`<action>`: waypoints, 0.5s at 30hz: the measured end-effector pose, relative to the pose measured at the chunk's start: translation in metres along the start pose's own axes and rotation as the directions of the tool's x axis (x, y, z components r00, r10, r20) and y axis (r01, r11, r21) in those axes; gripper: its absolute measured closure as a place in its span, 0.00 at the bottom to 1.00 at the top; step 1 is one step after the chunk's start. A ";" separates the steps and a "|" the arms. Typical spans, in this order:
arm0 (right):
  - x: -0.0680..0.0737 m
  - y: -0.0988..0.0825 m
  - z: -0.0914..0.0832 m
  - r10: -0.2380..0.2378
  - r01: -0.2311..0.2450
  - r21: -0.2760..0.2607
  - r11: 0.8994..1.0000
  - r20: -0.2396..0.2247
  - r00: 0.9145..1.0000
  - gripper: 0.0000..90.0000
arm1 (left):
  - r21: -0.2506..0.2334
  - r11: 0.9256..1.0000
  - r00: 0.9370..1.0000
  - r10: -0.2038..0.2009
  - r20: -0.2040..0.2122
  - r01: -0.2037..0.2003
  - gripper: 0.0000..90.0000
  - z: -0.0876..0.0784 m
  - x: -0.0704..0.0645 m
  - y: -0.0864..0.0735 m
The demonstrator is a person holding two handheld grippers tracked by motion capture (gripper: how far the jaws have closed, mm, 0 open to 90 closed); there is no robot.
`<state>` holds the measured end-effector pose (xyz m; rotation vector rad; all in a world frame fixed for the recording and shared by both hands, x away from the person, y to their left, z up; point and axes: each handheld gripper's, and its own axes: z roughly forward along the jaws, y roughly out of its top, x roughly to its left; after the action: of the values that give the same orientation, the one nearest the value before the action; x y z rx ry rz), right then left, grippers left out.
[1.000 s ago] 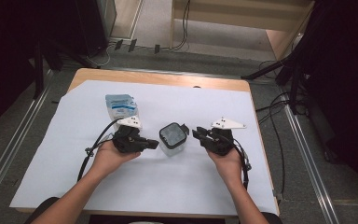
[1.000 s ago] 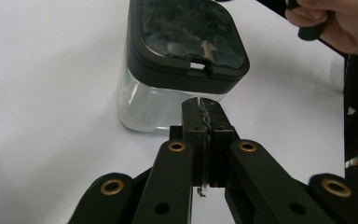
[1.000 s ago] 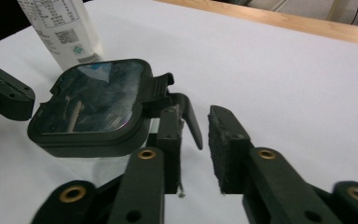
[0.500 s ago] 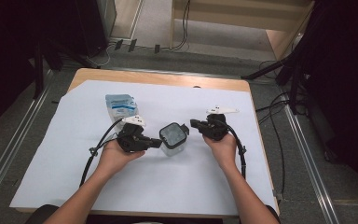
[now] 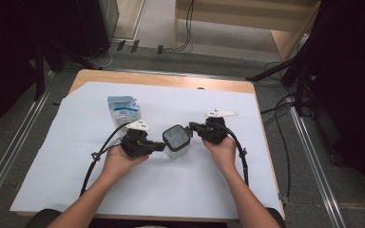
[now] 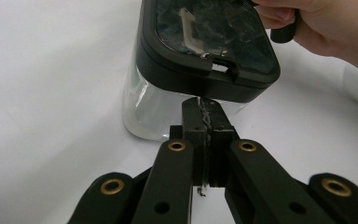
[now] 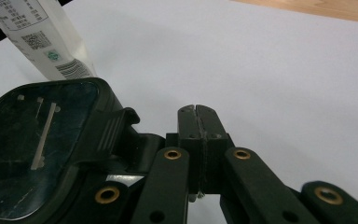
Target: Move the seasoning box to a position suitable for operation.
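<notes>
A clear container [image 5: 176, 150] with a black lid [image 5: 176, 137] stands on the white sheet at mid-table. In the left gripper view the lid [image 6: 205, 42] has a dark window, above the clear wall [image 6: 151, 109]. My left gripper [image 5: 163, 146] comes from the left, and its shut jaws [image 6: 204, 109] point at the wall just under the lid's rim. From the right, my right gripper [image 5: 190, 127] reaches the lid's far right corner. It [image 7: 196, 112] is shut on nothing and lies beside the lid's ribbed latch tab [image 7: 114, 128].
A white and blue pouch [image 5: 123, 110] lies on the sheet behind and left of the container, and its printed end [image 7: 42, 37] shows in the right gripper view. Bare wood [image 5: 171, 80] runs along the table's far edge. Cables trail from both grippers.
The right hand has moved left and a little away from the person, bringing its gripper up to the lid's corner. The left hand has barely shifted.
</notes>
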<state>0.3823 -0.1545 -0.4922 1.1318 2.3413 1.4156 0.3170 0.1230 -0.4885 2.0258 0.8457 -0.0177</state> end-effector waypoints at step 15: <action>-0.001 -0.003 -0.005 0.032 -0.032 0.019 0.999 -0.012 0.999 1.00 | -0.004 1.000 1.000 0.000 0.004 0.000 1.00 0.000 0.003 0.000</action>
<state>0.3793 -0.1595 -0.4921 1.1734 2.3599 1.4182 0.3192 0.1242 -0.4892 2.0219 0.8425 -0.0203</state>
